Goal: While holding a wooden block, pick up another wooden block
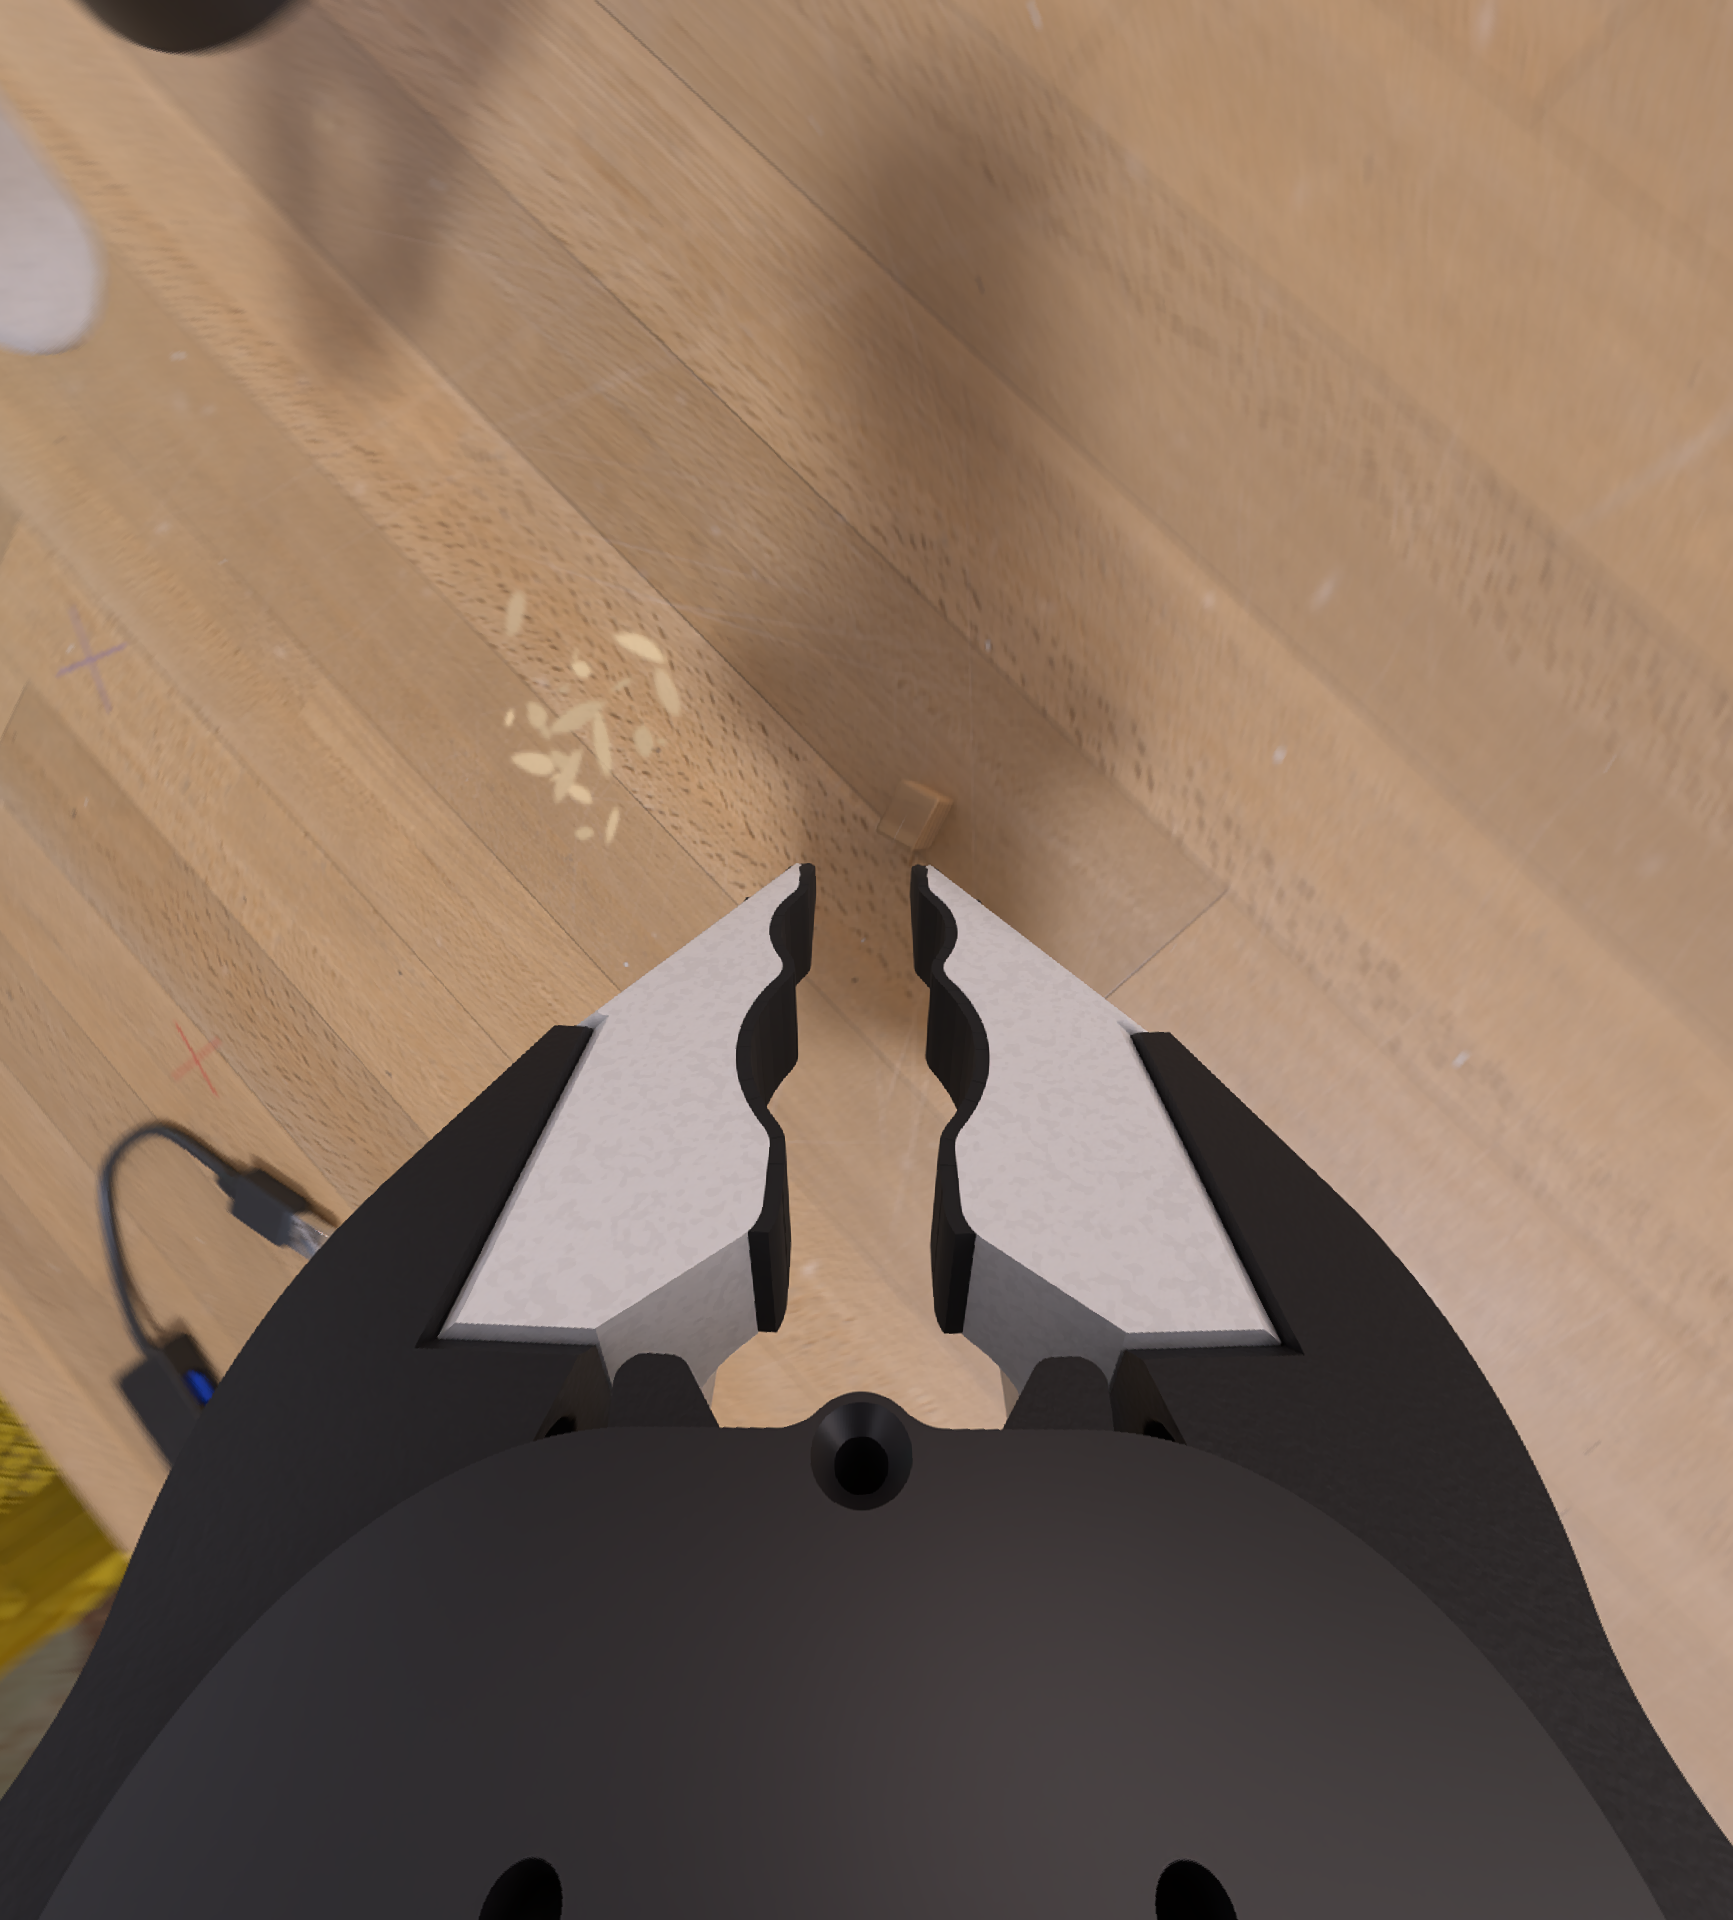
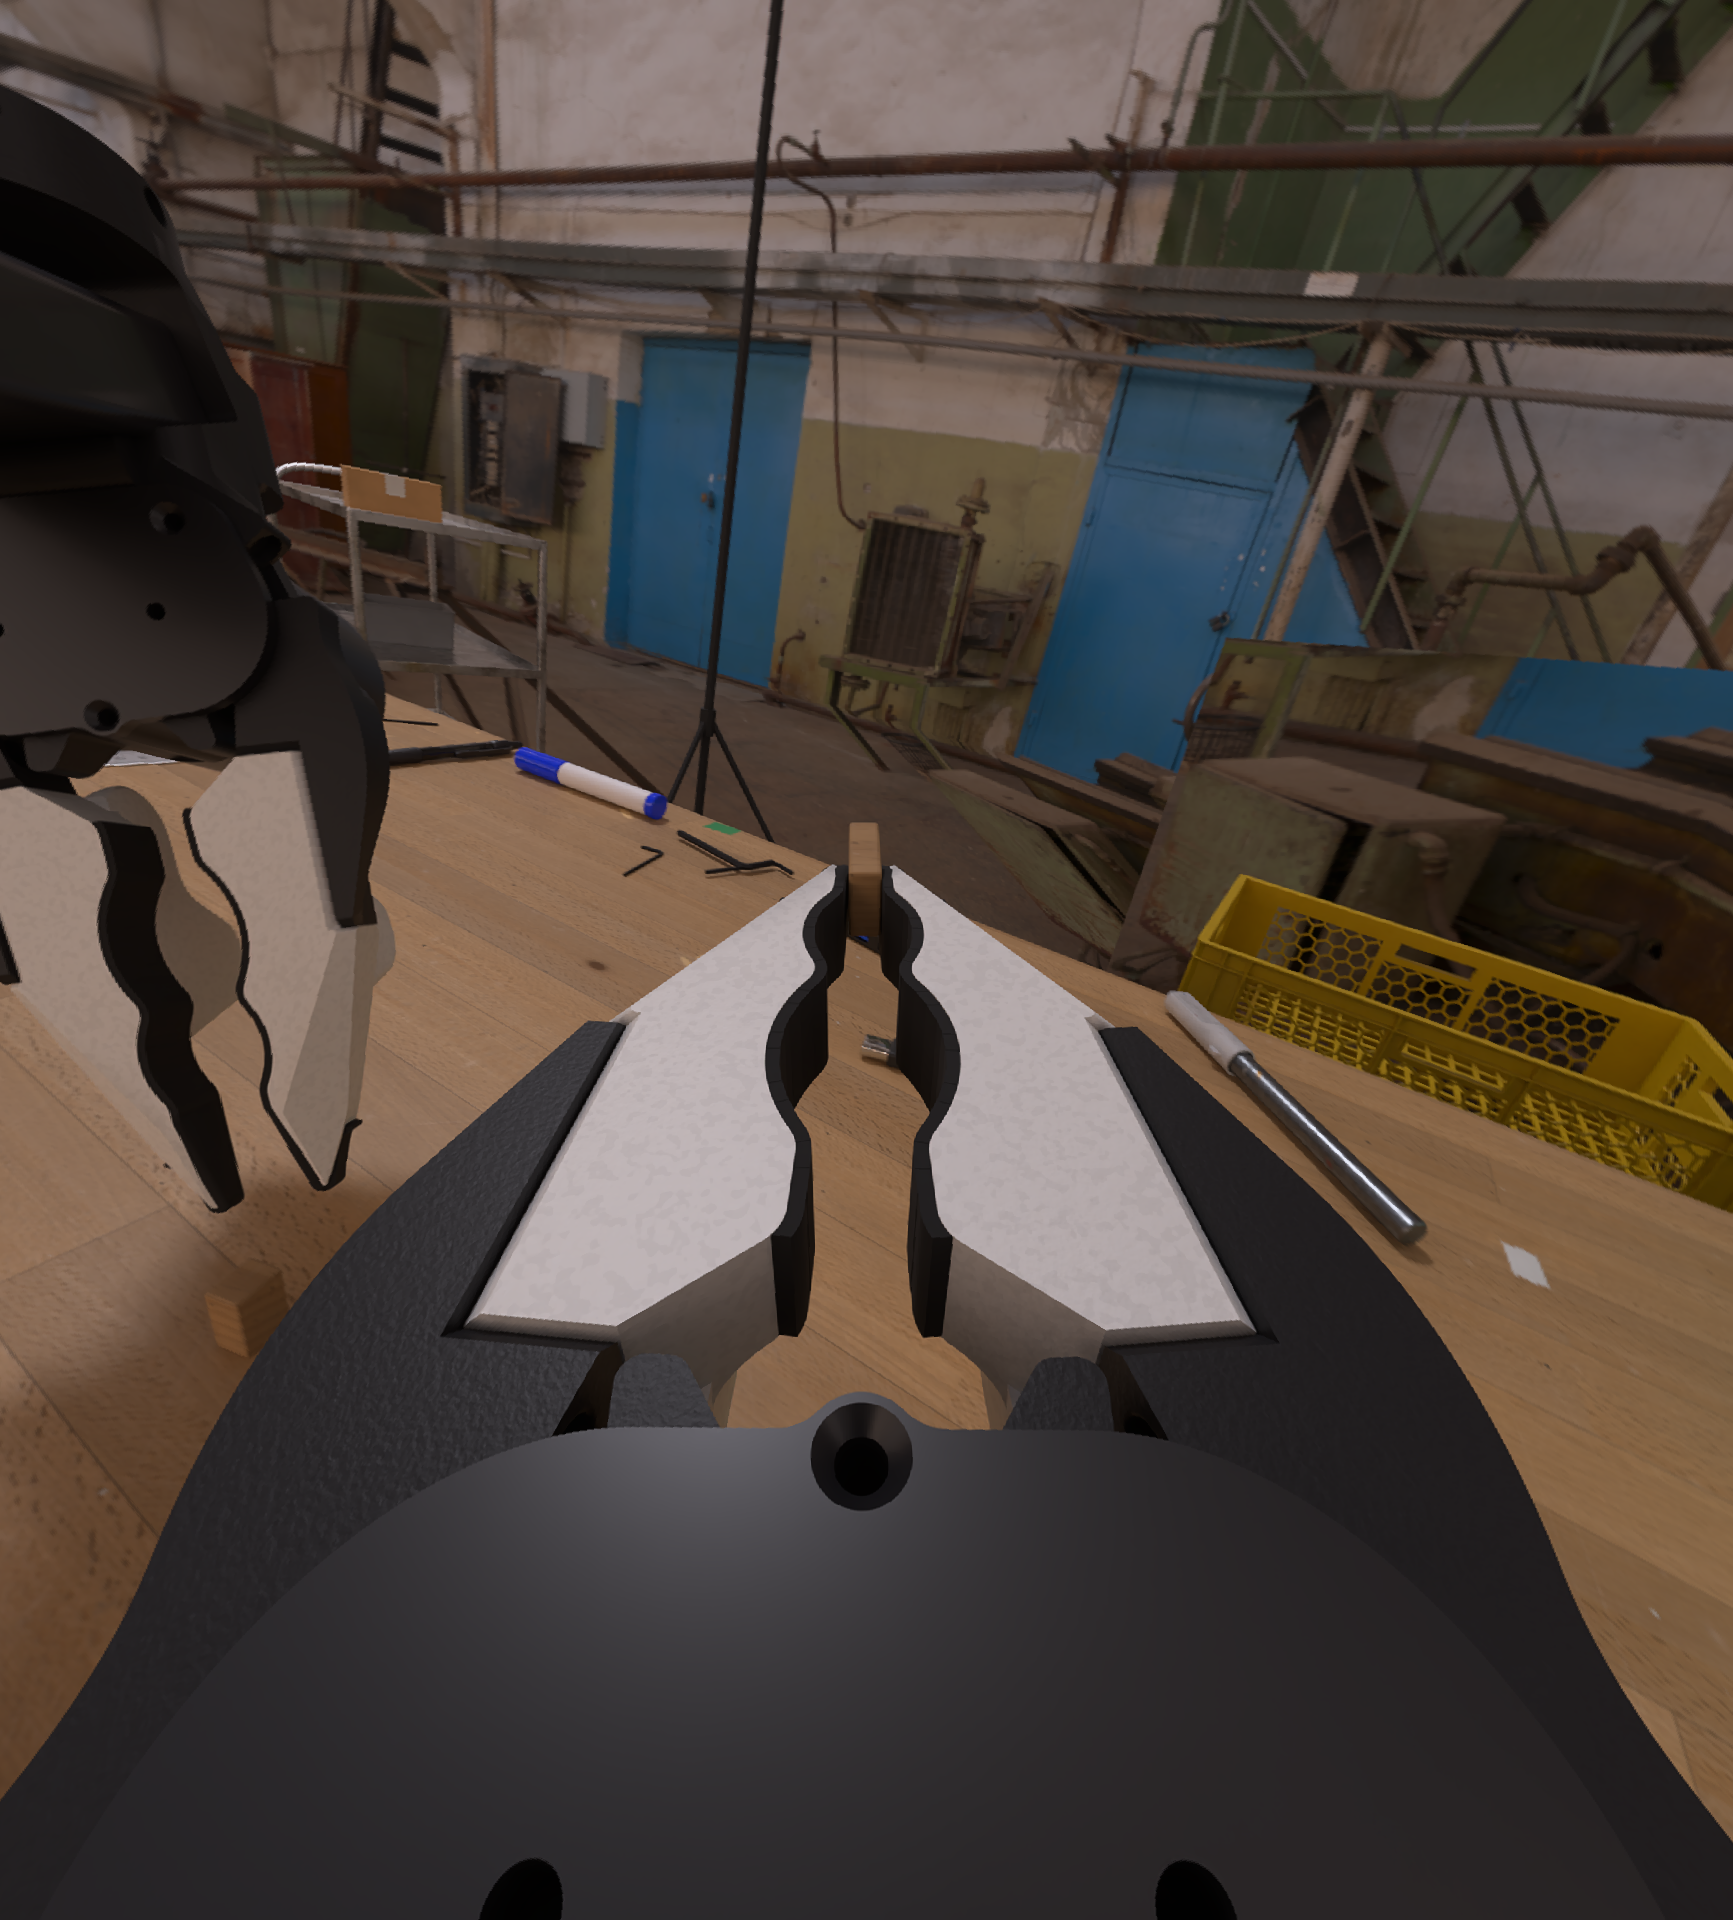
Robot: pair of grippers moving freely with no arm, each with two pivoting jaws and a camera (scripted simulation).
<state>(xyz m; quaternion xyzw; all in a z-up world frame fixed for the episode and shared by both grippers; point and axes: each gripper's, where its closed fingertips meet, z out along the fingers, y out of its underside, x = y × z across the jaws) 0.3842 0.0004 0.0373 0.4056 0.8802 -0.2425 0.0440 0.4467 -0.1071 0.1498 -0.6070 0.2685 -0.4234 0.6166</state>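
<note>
In the right wrist view, my right gripper [image 2: 863, 896] is shut on a small wooden block [image 2: 863, 857], held at the fingertips above the wooden table [image 2: 1257, 1455]. A second wooden block [image 2: 241, 1317] lies on the table at the lower left, partly hidden behind my right gripper's body. My left gripper [image 2: 270, 1184] hangs above it, pointing down, open and empty. In the left wrist view, the left gripper [image 1: 862, 878] is open, and the block on the table [image 1: 914, 812] lies just beyond its right fingertip, well below it.
A yellow crate [image 2: 1464, 1049] stands off the table's right edge. A metal-tipped pen [image 2: 1298, 1117], a blue marker [image 2: 587, 779], hex keys [image 2: 727, 857] and a small connector [image 2: 877, 1047] lie on the table. The left wrist view shows a black cable adapter [image 1: 176, 1247] and scattered shavings [image 1: 581, 717].
</note>
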